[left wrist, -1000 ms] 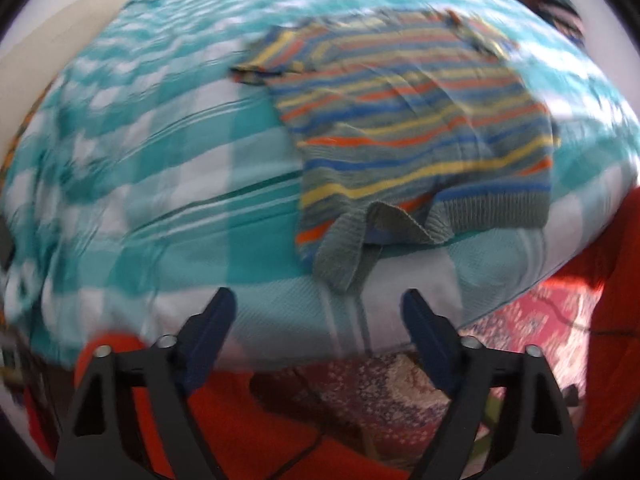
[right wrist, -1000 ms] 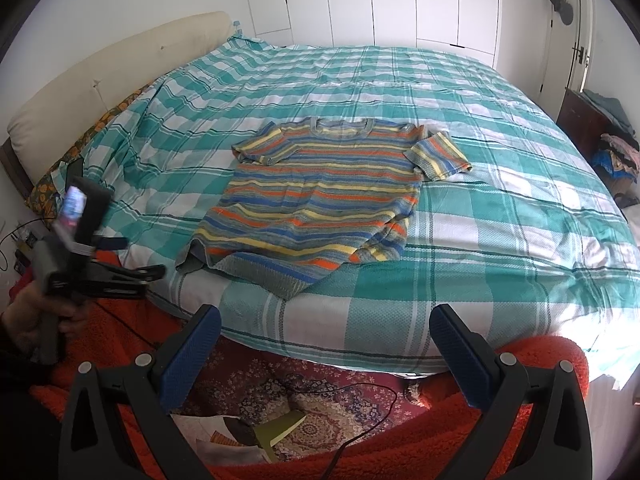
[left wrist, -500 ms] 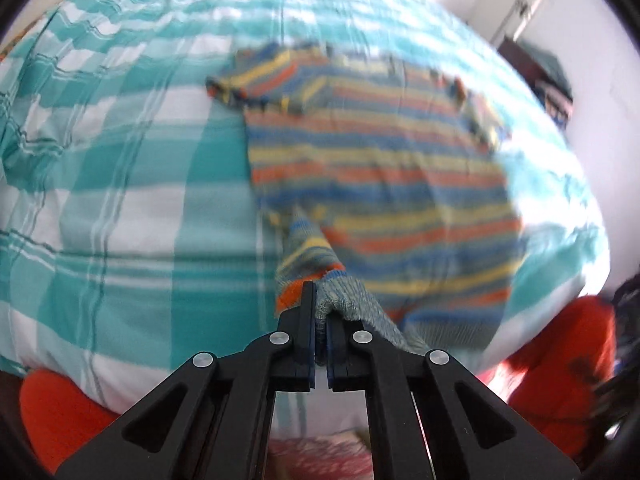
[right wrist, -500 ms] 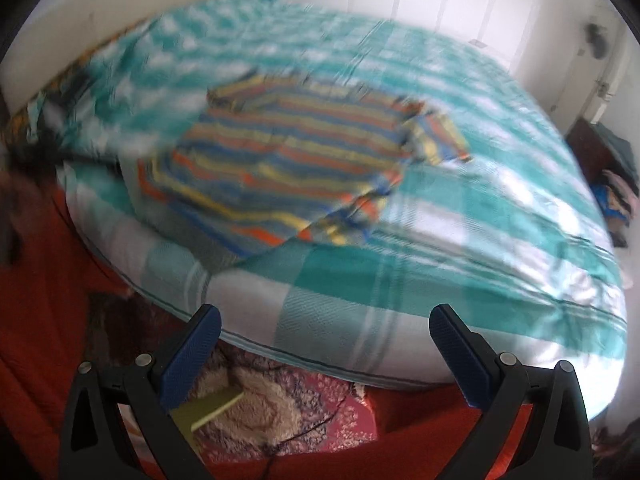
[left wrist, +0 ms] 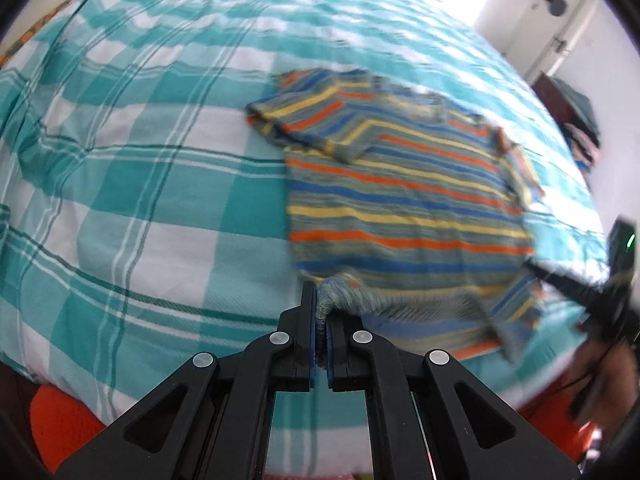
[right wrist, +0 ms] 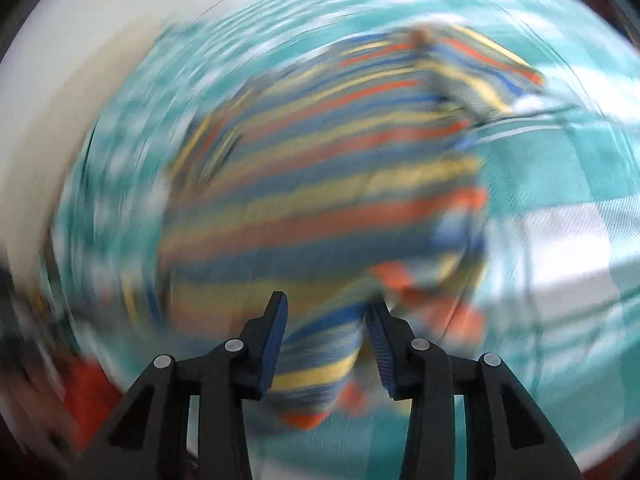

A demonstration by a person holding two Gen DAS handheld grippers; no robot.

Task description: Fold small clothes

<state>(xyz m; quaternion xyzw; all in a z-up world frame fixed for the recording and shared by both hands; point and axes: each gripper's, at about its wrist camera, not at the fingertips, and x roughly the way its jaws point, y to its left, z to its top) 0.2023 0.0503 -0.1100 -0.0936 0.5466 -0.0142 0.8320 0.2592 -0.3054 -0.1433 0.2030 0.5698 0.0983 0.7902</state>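
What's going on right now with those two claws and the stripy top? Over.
Left gripper shut on striped shirt hem. Right gripper jaws just closing, hem corner between them. Nothing in the way.

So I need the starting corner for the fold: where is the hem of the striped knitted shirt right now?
In the left wrist view, the hem lies at the bed's near edge, one corner pinched in the left gripper.

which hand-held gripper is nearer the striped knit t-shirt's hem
Left. The left hand-held gripper is shut on the striped knit t-shirt hem; the right hand-held gripper straddles it, closing.
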